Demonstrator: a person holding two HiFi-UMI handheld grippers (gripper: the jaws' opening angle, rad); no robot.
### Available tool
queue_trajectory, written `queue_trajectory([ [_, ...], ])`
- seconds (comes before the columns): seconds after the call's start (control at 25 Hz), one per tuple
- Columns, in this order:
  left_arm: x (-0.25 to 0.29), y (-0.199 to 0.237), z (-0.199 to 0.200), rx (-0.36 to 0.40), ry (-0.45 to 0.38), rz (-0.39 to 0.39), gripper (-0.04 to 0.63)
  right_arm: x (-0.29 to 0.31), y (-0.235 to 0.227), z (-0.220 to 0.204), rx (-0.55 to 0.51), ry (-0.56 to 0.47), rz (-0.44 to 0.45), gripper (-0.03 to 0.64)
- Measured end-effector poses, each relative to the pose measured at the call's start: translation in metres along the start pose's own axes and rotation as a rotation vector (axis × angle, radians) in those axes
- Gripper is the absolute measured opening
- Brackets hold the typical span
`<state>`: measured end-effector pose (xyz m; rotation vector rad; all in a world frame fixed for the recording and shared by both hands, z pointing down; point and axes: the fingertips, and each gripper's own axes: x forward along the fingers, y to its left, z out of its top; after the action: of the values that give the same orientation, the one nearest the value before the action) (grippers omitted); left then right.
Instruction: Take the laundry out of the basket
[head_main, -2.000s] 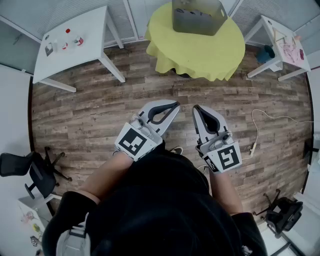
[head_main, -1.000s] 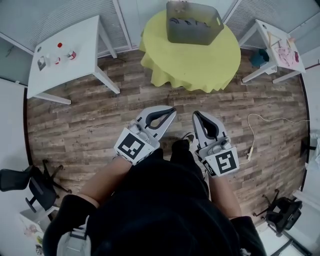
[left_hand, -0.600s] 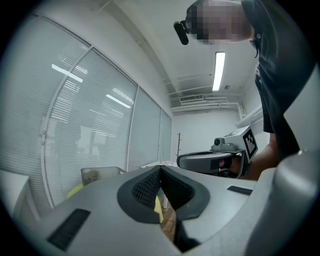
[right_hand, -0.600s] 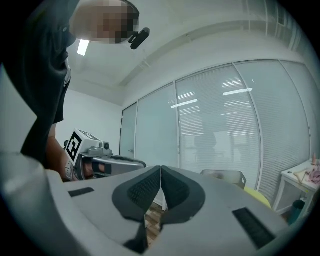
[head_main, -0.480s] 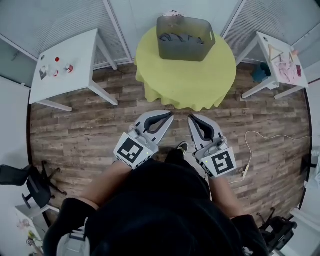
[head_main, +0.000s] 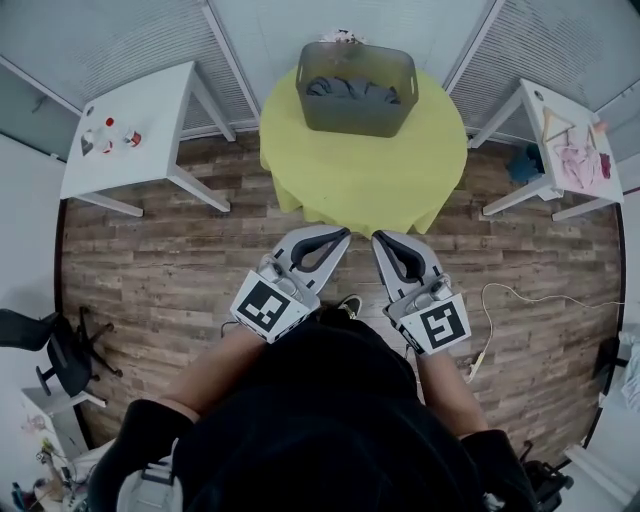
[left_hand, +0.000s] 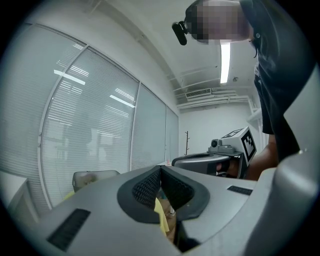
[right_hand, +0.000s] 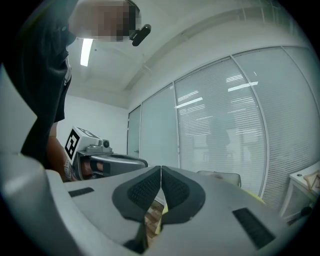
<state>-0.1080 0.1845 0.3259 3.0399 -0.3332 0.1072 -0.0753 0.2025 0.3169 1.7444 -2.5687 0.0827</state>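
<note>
A grey laundry basket (head_main: 356, 88) stands at the far side of a round table with a yellow cloth (head_main: 362, 165). Dark laundry (head_main: 357, 88) lies inside it. My left gripper (head_main: 345, 234) and right gripper (head_main: 376, 240) are held side by side over the floor, just short of the table's near edge. Both are shut with nothing between their jaws. In the left gripper view the jaws (left_hand: 160, 170) meet tip to tip, with the basket (left_hand: 95, 177) small at the left. The right gripper (right_hand: 160, 170) shows the same, with the basket (right_hand: 220, 177) beyond it.
A white table (head_main: 130, 135) with small items stands at the left. Another white table (head_main: 565, 135) with pink things stands at the right. A black office chair (head_main: 60, 355) sits at the far left. A white cable (head_main: 510, 300) trails on the wood floor at the right.
The view has moved toward the round table, so the basket and table sit nearer and lower in the frame. Both grippers stayed shut and side by side.
</note>
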Motion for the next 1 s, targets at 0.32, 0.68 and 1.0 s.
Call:
queue_trajectory([
  [0.32, 0.032, 0.019, -0.006, -0.011, 0.019, 0.035, 0.011, 0.011, -0.042, -0.01, 0.019, 0.013, 0.008, 0.023],
  [0.68, 0.072, 0.079, -0.01, -0.01, 0.018, 0.024, 0.011, 0.063, -0.09, -0.011, 0.0, 0.036, 0.005, 0.023],
  [1.0, 0.111, 0.15, -0.001, -0.032, 0.001, 0.007, 0.011, 0.128, -0.138, -0.007, -0.01, 0.059, -0.011, 0.023],
])
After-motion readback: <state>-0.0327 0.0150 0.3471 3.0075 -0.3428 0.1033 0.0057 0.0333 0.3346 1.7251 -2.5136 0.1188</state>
